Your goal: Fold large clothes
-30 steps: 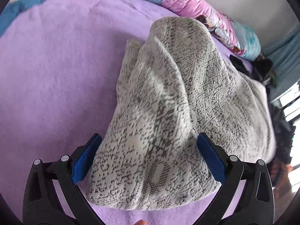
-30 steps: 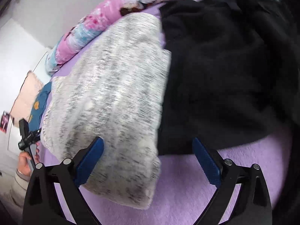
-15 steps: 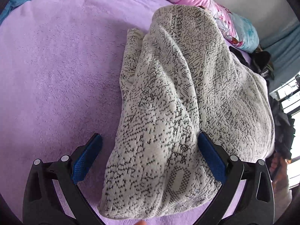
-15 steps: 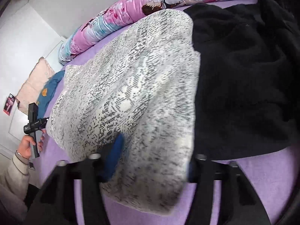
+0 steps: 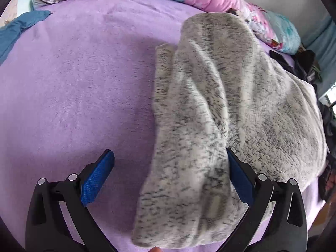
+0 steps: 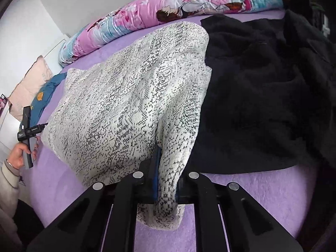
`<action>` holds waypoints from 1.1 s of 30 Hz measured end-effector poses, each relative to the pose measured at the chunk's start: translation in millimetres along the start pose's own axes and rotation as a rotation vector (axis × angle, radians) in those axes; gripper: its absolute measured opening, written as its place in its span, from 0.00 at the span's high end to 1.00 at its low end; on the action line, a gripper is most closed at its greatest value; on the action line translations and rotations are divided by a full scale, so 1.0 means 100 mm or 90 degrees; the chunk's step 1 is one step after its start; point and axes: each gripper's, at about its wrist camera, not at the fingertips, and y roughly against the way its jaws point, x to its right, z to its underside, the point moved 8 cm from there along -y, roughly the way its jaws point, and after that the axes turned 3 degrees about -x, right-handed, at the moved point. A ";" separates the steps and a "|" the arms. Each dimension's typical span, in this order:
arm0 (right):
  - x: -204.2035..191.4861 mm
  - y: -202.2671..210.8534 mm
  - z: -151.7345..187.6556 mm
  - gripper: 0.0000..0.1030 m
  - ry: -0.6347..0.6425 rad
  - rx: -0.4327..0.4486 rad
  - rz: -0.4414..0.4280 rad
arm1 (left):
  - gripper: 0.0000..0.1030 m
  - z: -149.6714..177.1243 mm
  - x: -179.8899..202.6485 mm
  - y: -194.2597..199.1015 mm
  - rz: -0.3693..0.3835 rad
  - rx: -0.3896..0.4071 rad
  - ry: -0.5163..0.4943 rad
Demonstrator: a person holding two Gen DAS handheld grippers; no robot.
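Note:
A grey-and-white knit sweater [image 5: 220, 109] lies bunched on the purple bed cover [image 5: 73, 94]. One corner of it runs down between the wide-apart jaws of my open left gripper [image 5: 168, 178]; it brushes the right blue pad [image 5: 239, 180], and the left pad [image 5: 97, 178] is bare. In the right wrist view the same sweater [image 6: 130, 96] is drawn up into a ridge. My right gripper [image 6: 168, 168] is shut on its near edge, with a flap hanging below the jaws. The left gripper [image 6: 27, 130], held in a hand, shows at the far left there.
A black fleece garment [image 6: 262, 94] lies right of the sweater, touching it. A pink-and-blue printed bolster [image 6: 168, 12] runs along the wall. A blue cloth [image 5: 16, 29] and a pale pink pillow [image 6: 29, 84] sit at the bed's left end. Dark clothes [image 5: 304, 63] are piled at the right.
My right gripper went from wide open to shut on the sweater's near edge, pulling it into a ridge. In the left wrist view the sweater slid right, off the left pad.

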 end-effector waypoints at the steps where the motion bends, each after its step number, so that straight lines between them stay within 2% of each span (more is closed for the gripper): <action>1: 0.03 -0.03 0.02 0.92 -0.005 -0.006 0.000 | 0.04 0.01 -0.01 -0.02 -0.002 0.002 -0.004; 5: 0.05 -0.05 0.01 0.91 -0.030 0.002 -0.005 | 0.04 0.00 -0.03 -0.03 0.010 -0.020 0.023; 7: -0.05 0.01 -0.03 0.86 -0.006 0.006 0.006 | 0.05 -0.08 -0.01 0.10 -0.010 -0.013 0.020; 8: -0.08 0.07 -0.07 0.75 0.007 0.015 0.031 | 0.06 -0.11 0.00 0.17 -0.011 -0.005 0.018; 9: -0.09 0.13 -0.12 0.44 0.002 0.024 0.046 | 0.06 -0.16 0.05 0.26 -0.007 0.003 0.018; 10: -0.12 0.21 -0.17 0.04 -0.003 0.037 0.046 | 0.06 -0.20 0.09 0.33 -0.002 0.011 0.018; 11: -0.15 0.29 -0.22 0.08 -0.002 0.060 0.049 | 0.06 -0.23 0.14 0.41 0.006 0.021 0.015; 13: -0.22 0.40 -0.33 0.06 0.014 0.083 0.073 | 0.06 -0.27 0.22 0.50 0.001 0.030 0.001; 14: -0.24 0.40 -0.37 0.06 0.021 0.072 0.092 | 0.06 -0.28 0.28 0.50 -0.002 0.031 -0.010; 16: -0.28 0.29 -0.40 0.06 0.000 0.035 0.081 | 0.06 -0.28 0.36 0.49 -0.020 0.035 -0.034; 18: -0.29 0.17 -0.44 0.06 -0.021 0.021 0.063 | 0.06 -0.25 0.39 0.40 -0.028 0.017 -0.046; 21: -0.29 -0.01 -0.50 0.06 -0.005 -0.004 0.098 | 0.06 -0.20 0.41 0.32 -0.053 0.001 -0.058; 24: -0.38 -0.06 -0.57 0.06 0.000 0.001 0.070 | 0.06 -0.22 0.42 0.29 -0.050 -0.001 -0.069; 27: -0.36 -0.10 -0.58 0.06 0.009 -0.006 0.080 | 0.06 -0.25 0.35 0.23 -0.059 -0.008 -0.066; 29: -0.23 -0.14 -0.54 0.06 -0.015 -0.020 0.070 | 0.06 -0.28 0.25 0.19 -0.048 -0.017 -0.061; 31: -0.09 -0.18 -0.46 0.06 -0.042 -0.035 0.055 | 0.06 -0.30 0.14 0.13 0.000 -0.035 -0.038; 33: 0.05 -0.24 -0.40 0.06 -0.081 -0.044 0.015 | 0.06 -0.31 0.04 0.07 0.031 -0.052 -0.017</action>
